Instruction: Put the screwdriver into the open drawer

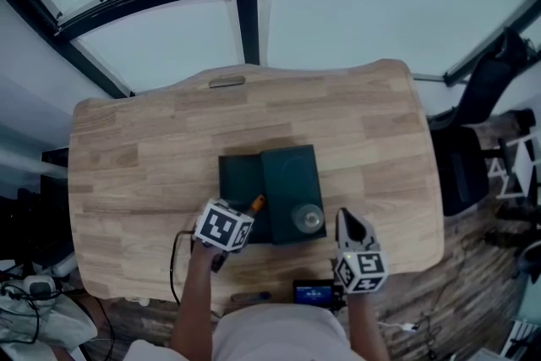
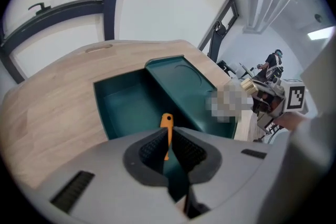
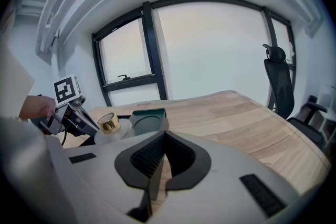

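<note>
Orange screwdriver (image 2: 167, 127) in the left tool (image 2: 169, 136), above the drawer (image 2: 123, 105).

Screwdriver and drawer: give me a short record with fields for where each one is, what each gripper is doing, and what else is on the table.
screwdriver: clamped in the left gripper, orange end poking past the jaws, not yet in the drawer
drawer: open, green, nothing seen inside
box: green, drawer pulled out of it
bottle: gold cap, standing on the box
left gripper: shut on the screwdriver, pointing at the drawer
right gripper: shut, nothing between the jaws, near the box
table: wooden
</note>
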`<state>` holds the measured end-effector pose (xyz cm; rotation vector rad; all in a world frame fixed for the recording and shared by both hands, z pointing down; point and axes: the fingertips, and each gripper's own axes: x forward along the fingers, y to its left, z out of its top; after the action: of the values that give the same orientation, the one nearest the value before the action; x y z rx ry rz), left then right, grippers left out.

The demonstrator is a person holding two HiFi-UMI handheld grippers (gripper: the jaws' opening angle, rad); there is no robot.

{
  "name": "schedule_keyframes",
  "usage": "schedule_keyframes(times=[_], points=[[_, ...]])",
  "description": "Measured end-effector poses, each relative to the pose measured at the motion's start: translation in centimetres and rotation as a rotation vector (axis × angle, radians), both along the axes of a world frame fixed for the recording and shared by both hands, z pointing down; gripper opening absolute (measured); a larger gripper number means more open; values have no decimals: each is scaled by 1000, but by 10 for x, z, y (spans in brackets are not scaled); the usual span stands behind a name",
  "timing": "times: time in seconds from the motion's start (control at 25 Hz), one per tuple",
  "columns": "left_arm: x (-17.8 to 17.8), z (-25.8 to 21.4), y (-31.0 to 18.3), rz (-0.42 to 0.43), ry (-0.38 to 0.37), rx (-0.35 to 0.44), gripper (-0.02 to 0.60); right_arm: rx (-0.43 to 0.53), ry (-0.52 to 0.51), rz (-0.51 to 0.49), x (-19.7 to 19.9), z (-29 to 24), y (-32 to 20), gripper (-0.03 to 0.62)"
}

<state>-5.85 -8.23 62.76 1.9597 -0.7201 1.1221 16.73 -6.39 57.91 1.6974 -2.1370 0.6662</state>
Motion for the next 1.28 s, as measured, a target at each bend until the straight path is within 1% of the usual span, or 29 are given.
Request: schedule_keyframes(times=[0.04,0.2,0.4,0.56,0.64,0.84,0.92,1.04,1.16,1.28], points=[[-2,-2,-1,-13,-2,17,-2,6,1,-4,-1,-3,0,-3],[-6,-10,-2,-46,19,66,-2,23,5,-12,-3,-10,4,-4],[-12,-19,-3,-150,77,159,-2,54,4,-12,-5,-17,12,-3],[-13,-28,0,-188,111,227,-2,73,10,-27,-9,-29,15,-3],[-13,-36,1,-203,125,277,-2,89,5,-35,-12,-35,16,-3],[-11,-68,-2,-223,156,463,-2,125,2,-59,-21,-49,22,-3],[-11,-81,0,-240,166,516,-2,134,0,-70,-25,-51,27,-3],[-12,-100,5,-270,201,575,-2,143,0,-94,-32,-58,33,-3],[-15,-113,12,-301,235,613,-2,160,-4,-106,-38,-64,38,-4],[-20,-119,18,-321,231,648,-2,179,-4,-120,-44,-71,42,-3]])
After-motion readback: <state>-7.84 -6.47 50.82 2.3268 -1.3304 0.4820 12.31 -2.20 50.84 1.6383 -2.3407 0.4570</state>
